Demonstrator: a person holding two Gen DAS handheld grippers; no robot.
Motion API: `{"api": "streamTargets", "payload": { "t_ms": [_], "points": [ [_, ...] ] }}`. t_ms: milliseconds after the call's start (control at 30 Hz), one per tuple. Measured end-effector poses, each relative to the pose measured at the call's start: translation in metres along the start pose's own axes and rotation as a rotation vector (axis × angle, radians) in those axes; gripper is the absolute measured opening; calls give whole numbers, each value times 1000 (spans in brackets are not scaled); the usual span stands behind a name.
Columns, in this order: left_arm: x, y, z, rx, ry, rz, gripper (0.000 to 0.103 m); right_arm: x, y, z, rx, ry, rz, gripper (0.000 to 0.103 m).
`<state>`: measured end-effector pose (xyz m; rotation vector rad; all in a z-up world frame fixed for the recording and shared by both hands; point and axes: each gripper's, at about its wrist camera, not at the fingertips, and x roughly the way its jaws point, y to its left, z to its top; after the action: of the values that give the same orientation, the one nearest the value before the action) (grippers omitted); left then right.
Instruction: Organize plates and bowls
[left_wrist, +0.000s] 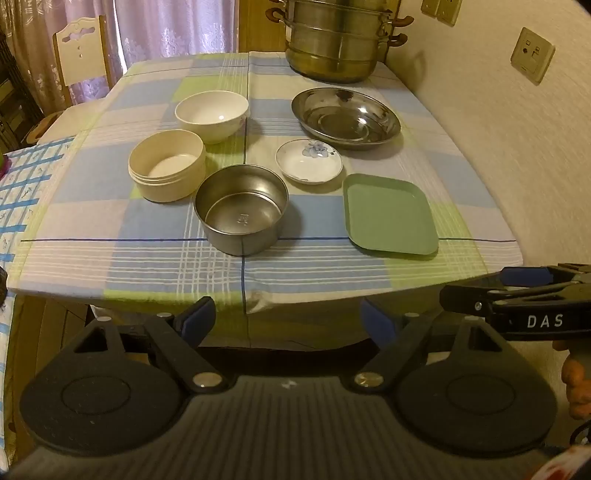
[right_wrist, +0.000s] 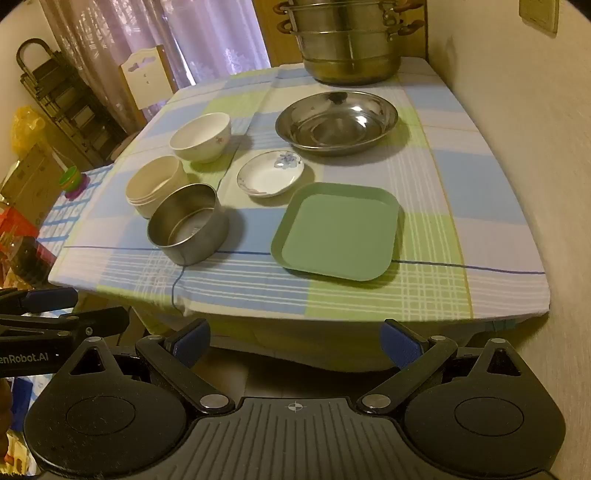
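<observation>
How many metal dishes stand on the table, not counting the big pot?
2. The steel bowl is near the front edge, beside the cream tub. The wide steel plate is further back, just before the pot. None appears hidden.

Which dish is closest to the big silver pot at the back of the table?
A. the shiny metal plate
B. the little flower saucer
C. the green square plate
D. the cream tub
A: the metal plate lies right in front of the pot, while the other dishes sit nearer the front edge.
</observation>
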<state>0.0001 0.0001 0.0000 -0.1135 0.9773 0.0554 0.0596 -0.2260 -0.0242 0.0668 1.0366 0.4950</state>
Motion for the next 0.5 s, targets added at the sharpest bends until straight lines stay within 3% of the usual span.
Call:
{"api": "streamTargets", "payload": {
  "t_ms": [500],
  "points": [
    [4, -4, -2, -2, 0, -3, 84, -1, -3, 0, 1, -1, 4, 98]
  ]
}}
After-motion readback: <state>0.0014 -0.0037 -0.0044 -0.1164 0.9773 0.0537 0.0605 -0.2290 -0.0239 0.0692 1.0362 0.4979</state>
